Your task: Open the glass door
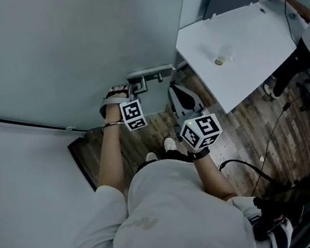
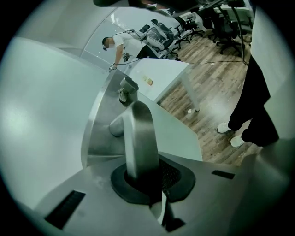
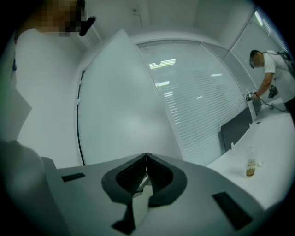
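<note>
The frosted glass door point(image 1: 47, 49) fills the upper left of the head view. Its brushed-metal lever handle point(image 1: 149, 76) juts from the door's edge. My left gripper point(image 1: 133, 89) is shut on that handle. In the left gripper view the handle point(image 2: 138, 133) runs up out of the left gripper point(image 2: 147, 177) toward a steel lock plate point(image 2: 103, 124) on the door. My right gripper point(image 1: 178, 95) hovers to the right of the handle, apart from it. It is shut with nothing in it point(image 3: 146, 159) and faces the pale glass panel point(image 3: 124, 101).
A white desk point(image 1: 240, 40) with a small bottle point(image 1: 223, 58) stands close on the right. Another person point(image 1: 308, 30) leans over its far end. Cables point(image 1: 271, 138) trail across the wooden floor. Office chairs point(image 2: 203, 23) stand further back.
</note>
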{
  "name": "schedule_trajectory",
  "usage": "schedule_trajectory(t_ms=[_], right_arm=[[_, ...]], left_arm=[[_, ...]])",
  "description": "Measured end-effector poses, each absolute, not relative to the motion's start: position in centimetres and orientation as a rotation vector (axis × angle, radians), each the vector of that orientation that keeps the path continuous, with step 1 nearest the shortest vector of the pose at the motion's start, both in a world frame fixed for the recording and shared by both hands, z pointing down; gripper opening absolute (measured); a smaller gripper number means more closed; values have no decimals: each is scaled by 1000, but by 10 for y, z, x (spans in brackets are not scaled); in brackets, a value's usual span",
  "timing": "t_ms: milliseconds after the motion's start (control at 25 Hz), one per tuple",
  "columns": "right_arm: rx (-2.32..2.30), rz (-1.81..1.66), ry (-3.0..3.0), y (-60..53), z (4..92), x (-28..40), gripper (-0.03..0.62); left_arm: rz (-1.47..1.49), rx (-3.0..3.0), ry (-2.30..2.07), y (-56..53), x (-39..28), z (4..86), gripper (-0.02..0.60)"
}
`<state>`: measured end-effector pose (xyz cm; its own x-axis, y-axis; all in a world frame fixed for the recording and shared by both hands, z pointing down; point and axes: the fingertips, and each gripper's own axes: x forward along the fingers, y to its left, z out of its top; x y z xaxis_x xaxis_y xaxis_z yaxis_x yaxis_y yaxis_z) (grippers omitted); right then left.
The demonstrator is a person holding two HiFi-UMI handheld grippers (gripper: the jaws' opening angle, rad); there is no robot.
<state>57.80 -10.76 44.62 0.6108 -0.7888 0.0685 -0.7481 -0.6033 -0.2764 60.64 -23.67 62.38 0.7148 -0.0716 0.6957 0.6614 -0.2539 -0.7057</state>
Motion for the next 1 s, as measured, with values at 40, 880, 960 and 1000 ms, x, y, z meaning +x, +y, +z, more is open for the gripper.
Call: schedule_trajectory(t_ms=[40, 880, 960, 1000], right_arm=[[-2621, -259, 1256, -107, 445, 572, 3], [-2687, -411, 1197, -79, 468, 464, 5], [-2683, -404, 1234, -73, 467, 459, 4], [-2679, -400, 1255, -69, 468, 454, 4]], left_arm=[[-739, -1691, -472, -237, 601, 624, 2], [-695, -1652, -571, -191, 523, 617, 2], [-689, -1646, -575, -186, 516, 618, 2], [-684, -1641, -579, -183, 510, 620, 2]])
